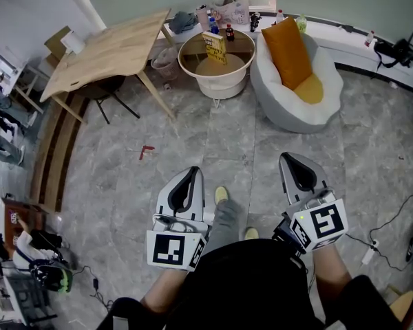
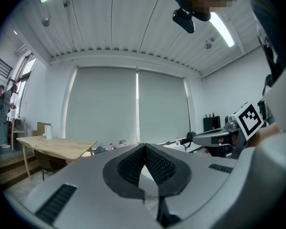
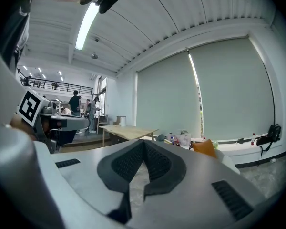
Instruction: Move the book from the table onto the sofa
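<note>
**1. Left gripper** [image 1: 191, 177]: Nearest item, low in the head view. Jaws are closed tip to tip with nothing between them. It points forward over the floor.

**2. Right gripper** [image 1: 297, 167]: Beside the left one and well apart from it. Jaws are likewise pressed together and empty, aimed the same way.

**3. Floor** [image 1: 248, 136]: Grey tiles with a wide bare stretch between both grippers and the furniture ahead.

**4. Round counter** [image 1: 219, 84]: White tub base with a wooden top, well ahead of the jaws.

**5. Book** [image 1: 215, 47]: Yellow, standing on edge near the middle of the counter's top with its long axis upright and its cover turned toward the person. It lies straight ahead and far off, between the lines of the two grippers and closer to the left gripper's line. Neither gripper is within reach of it, so I judge the approach not yet made.

**6. Bottles** [image 1: 228, 31]: Small and grouped at the counter's far rim. Whether they stand on the counter or behind it cannot be told.

**7. Sofa** [image 1: 289, 112]: A white rounded seat just beside the counter's right rim, roughly ahead of the right gripper. An orange cushion [image 1: 286, 50] leans inside it. The transfer would run from the counter rightward, a short way once the book is held.
</note>
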Action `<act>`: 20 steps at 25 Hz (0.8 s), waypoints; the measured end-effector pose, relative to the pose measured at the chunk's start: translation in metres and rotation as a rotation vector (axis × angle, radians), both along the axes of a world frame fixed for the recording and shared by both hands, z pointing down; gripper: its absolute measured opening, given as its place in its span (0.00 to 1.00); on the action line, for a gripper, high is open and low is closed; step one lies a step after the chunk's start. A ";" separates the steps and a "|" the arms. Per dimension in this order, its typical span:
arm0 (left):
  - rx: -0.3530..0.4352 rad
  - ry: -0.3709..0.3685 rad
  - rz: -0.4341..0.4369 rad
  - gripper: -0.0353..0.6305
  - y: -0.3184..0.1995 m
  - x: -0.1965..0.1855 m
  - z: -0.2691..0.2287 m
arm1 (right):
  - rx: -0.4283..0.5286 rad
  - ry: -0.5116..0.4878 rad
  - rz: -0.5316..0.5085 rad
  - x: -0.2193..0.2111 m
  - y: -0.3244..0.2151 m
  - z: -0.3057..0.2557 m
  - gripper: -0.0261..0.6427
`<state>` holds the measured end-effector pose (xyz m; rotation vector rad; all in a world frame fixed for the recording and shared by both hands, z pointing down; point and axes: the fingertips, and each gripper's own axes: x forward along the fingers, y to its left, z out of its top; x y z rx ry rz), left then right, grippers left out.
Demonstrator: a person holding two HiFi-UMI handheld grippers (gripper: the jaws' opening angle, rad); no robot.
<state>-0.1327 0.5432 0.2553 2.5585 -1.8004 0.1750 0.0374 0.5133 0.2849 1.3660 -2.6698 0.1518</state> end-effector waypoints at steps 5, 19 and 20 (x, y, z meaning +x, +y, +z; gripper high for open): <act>0.016 0.006 0.028 0.06 -0.011 -0.002 0.002 | -0.016 0.010 -0.004 -0.005 -0.012 0.008 0.05; -0.047 0.036 0.033 0.06 -0.087 -0.043 0.020 | -0.088 -0.005 -0.008 -0.049 -0.085 0.024 0.05; -0.046 0.040 0.032 0.06 -0.095 -0.047 0.019 | -0.090 -0.001 -0.011 -0.053 -0.091 0.024 0.05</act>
